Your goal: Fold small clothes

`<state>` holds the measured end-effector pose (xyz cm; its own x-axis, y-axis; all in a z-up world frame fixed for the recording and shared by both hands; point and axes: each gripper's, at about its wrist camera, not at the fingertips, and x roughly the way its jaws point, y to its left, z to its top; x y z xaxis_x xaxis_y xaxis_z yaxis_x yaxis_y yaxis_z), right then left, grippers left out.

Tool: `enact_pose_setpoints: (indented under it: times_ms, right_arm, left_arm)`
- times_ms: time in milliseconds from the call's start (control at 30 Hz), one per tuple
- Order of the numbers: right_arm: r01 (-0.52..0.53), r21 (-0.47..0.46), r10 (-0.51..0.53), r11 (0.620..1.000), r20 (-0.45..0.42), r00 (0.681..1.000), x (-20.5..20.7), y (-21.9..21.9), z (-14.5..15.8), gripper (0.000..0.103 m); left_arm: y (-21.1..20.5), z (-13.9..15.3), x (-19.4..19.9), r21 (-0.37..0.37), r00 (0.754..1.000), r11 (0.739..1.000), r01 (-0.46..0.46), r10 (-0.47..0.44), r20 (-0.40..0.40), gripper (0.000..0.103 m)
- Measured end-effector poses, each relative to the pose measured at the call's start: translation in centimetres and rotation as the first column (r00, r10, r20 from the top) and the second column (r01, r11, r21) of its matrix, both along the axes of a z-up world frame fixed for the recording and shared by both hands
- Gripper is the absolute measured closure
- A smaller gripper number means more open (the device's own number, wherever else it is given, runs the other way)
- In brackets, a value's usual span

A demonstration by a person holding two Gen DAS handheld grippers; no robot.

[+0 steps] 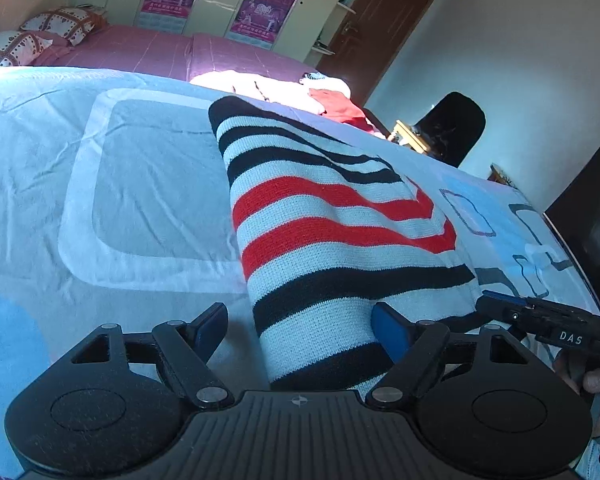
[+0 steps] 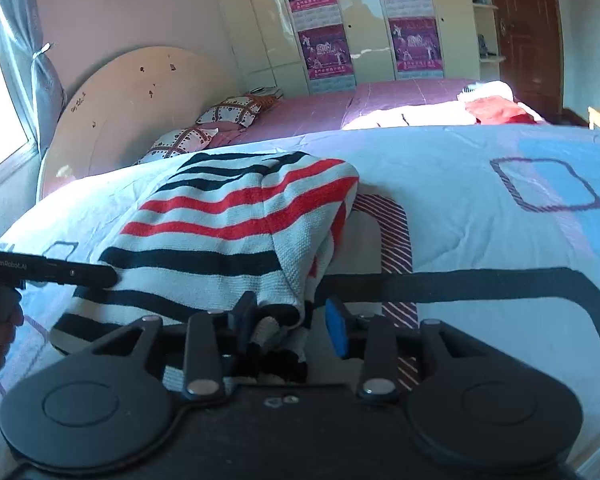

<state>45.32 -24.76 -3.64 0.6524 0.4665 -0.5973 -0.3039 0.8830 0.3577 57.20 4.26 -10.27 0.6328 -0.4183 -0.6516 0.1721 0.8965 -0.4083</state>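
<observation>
The striped knit sweater [image 1: 340, 232] lies folded over on the quilt [image 1: 148, 184] that covers the near bed, its near end between both tools. The left tongs [image 1: 300, 332] stand spread wide, the sweater's near edge lying in the gap with neither pad pressing it. The right tongs [image 2: 292, 320] are part-way apart; a bunched corner of the knit sits between them against the left pad, and the blue pad stands clear, so nothing is pinched.

The risk, as I judge it: the loose corner may snag on that pad and drag the fold askew when the hand pulls away, since the knit is soft, thick and springy. The upper layer already humps rather than lying flat, so it could slide off the smooth, lightly creased cotton quilt beneath. The sweater is ribbed, in black, red and pale bands
</observation>
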Motion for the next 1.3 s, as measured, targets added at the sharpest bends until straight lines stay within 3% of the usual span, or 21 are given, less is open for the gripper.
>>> enact_pose_setpoints:
  times_ms: [33,67,200,233,300,400,500,767,967,1033,1167,1300]
  right_arm:
    - [0.000,0.000,0.000,1.000,0.000,1.000,0.0,0.0,0.0,0.066]
    - [0.028,0.096,-0.027,0.995,-0.011,1.000,-0.2,-1.8,0.5,0.065]
    - [0.044,0.291,0.003,0.956,-0.159,0.987,1.6,-4.0,-1.3,0.042]
    - [0.048,0.319,0.013,0.947,-0.184,0.983,2.1,-4.3,-1.8,0.040]
    - [0.077,0.366,0.014,0.927,-0.241,0.971,3.3,-5.0,-2.9,0.026]
    - [0.113,0.446,0.034,0.888,-0.310,0.950,4.8,-6.0,-4.9,0.017]
    - [0.092,0.475,0.070,0.875,-0.313,0.947,5.6,-6.0,-5.3,0.014]
    - [0.001,0.442,0.162,0.897,-0.330,0.930,7.4,-4.6,-4.7,0.015]
    - [-0.052,0.446,0.216,0.893,-0.326,0.920,8.4,-3.9,-4.5,0.015]
    - [-0.078,0.440,0.239,0.895,-0.325,0.915,8.6,-3.8,-4.3,0.015]
    - [-0.106,0.438,0.271,0.893,-0.334,0.903,8.9,-4.5,-4.4,0.026]
    - [-0.116,0.464,0.292,0.878,-0.327,0.899,9.4,-4.4,-4.6,0.027]
  left_arm:
    - [0.2,0.5,-0.3,0.000,1.000,1.000,0.003,-0.003,0.015,0.024]
    - [0.6,0.9,-0.6,-0.017,1.000,1.000,0.006,-0.006,0.025,0.024]
    - [2.4,0.3,-0.2,-0.185,0.999,0.983,0.019,-0.025,-0.031,0.024]
    - [2.7,-0.1,0.1,-0.225,0.998,0.974,0.020,-0.033,-0.052,0.024]
    - [3.1,-1.2,0.8,-0.295,0.995,0.956,0.000,-0.031,-0.099,0.024]
    - [3.2,-2.9,1.8,-0.366,0.987,0.931,-0.015,-0.045,-0.155,0.024]
    - [2.3,-3.6,2.4,-0.370,0.984,0.929,-0.003,-0.064,-0.169,0.024]
    - [2.1,-4.3,3.9,-0.417,0.983,0.909,-0.013,-0.066,-0.174,0.024]
    - [1.5,-3.9,4.2,-0.385,0.983,0.923,-0.016,-0.055,-0.173,0.024]
    - [0.9,-3.5,4.3,-0.345,0.984,0.939,-0.009,-0.053,-0.171,0.024]
    - [-0.4,-2.7,4.4,-0.249,0.986,0.968,0.016,-0.057,-0.159,0.024]
    - [-0.6,-2.5,4.5,-0.227,0.986,0.974,0.020,-0.057,-0.154,0.024]
